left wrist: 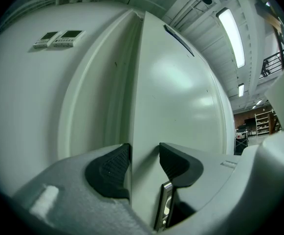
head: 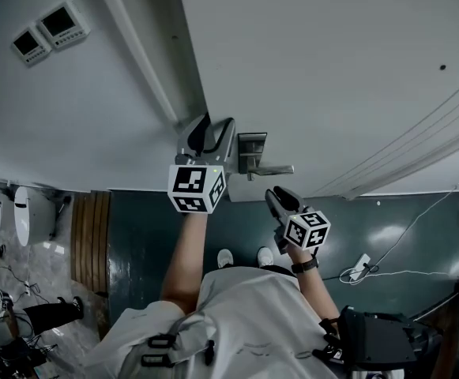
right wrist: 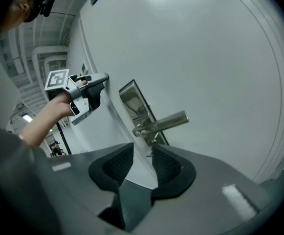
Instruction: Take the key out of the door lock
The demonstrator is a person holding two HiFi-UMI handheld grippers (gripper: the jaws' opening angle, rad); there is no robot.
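Observation:
The white door (head: 332,69) carries a metal lock plate (head: 251,150) with a lever handle (head: 270,169). My left gripper (head: 205,131) is up at the door's free edge. In the left gripper view, my left gripper (left wrist: 144,155) has a pad on each face of the door edge (left wrist: 138,106), above the latch plate (left wrist: 165,207). My right gripper (head: 276,195) sits just below the lever. In the right gripper view, my right gripper (right wrist: 142,153) is open, and the small key (right wrist: 150,150) under the lever handle (right wrist: 163,123) shows by its right pad, not pinched.
Two wall panels (head: 51,30) are mounted left of the door frame. On the dark floor lie a wooden mat (head: 91,235), a white cable with a plug (head: 362,267) and a black case (head: 383,338). The person's shoes (head: 245,257) stand close to the door.

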